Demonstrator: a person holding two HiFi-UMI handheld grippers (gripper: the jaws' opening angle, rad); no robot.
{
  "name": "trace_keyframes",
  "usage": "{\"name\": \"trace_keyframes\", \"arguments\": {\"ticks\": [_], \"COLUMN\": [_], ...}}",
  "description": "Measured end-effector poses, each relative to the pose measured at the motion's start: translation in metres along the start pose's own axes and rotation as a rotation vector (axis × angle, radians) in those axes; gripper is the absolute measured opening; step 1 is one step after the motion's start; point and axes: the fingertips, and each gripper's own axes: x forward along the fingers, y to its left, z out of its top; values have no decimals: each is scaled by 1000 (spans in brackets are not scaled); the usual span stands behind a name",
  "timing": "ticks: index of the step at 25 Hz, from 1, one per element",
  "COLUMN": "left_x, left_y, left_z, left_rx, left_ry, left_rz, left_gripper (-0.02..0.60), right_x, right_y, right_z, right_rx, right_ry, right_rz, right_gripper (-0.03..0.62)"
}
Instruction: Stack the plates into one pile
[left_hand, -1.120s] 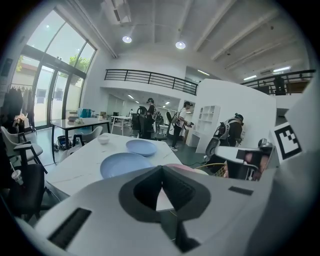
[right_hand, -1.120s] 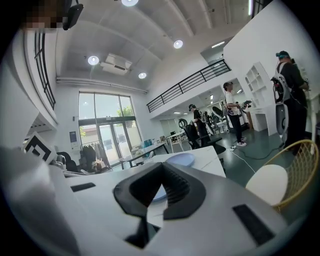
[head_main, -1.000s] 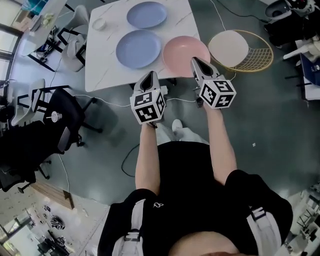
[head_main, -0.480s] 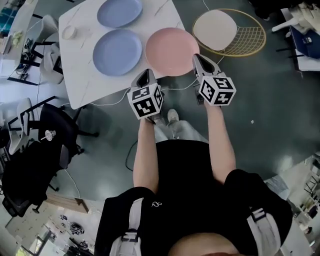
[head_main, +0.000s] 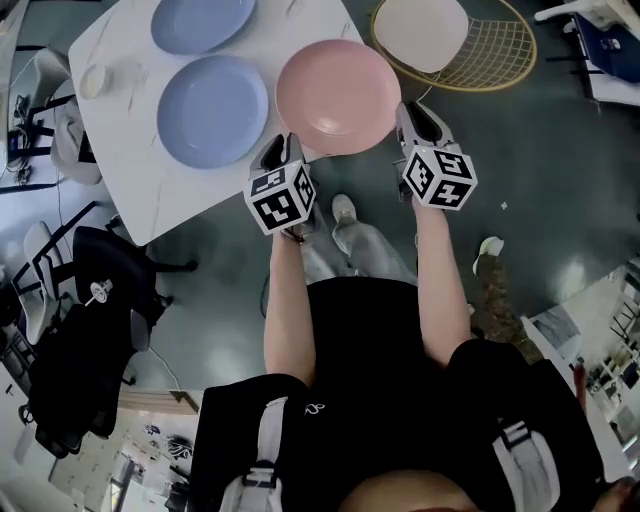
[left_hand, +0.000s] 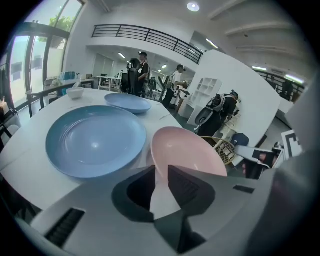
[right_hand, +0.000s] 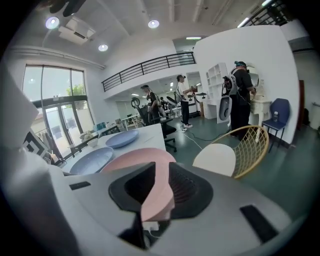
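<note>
Right gripper (head_main: 408, 110), claw apart, is straddling the pink plate (head_main: 338, 95) rim at upper centre, apparently needing to clamp next, while the left gripper (head_main: 281, 142) is hanging agape, empty.

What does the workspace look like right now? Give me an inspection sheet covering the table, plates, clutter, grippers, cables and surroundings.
Surface: white table, plates lying apart on it.
Job's things: near blue plate, far blue plate, pink plate at the near right corner; none stacked.
Clutter: small white bowl at the far left edge.
Grippers: left gripper open, empty, at the table's near edge; right gripper open, the pink plate's rim showing in its gap, contact unclear.
Cables: floor cable beyond the table.
Surroundings: wire chair right of the table, black office chair at left, people standing behind.
</note>
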Motion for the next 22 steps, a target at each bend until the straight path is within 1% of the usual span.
{"name": "trace_keyframes", "arguments": {"ticks": [1, 2, 7, 10, 16, 22], "left_x": [4, 7, 19, 22, 30, 37], "left_y": [2, 4, 1, 0, -4, -5], "left_z": [-2, -4, -7, -7, -9, -8], "left_rx": [-8, -16, -30, -26, -25, -37], "left_ry": [7, 14, 37, 40, 51, 46], "left_rz": [-2, -6, -32, -37, -51, -38], "left_gripper": [95, 100, 115, 120, 120, 117], "right_x": [3, 6, 14, 20, 30, 34], "right_y": [-3, -6, -18, -18, -15, -17], "right_z": [-6, -12, -40, -53, -68, -74], "right_rx": [11, 24, 73, 104, 151, 197], "right_ry": [18, 36, 110, 145, 169, 185], "right_rz": [-8, -13, -41, -41, -38, -39], "right_gripper": [112, 123, 124, 123, 120, 100]}}
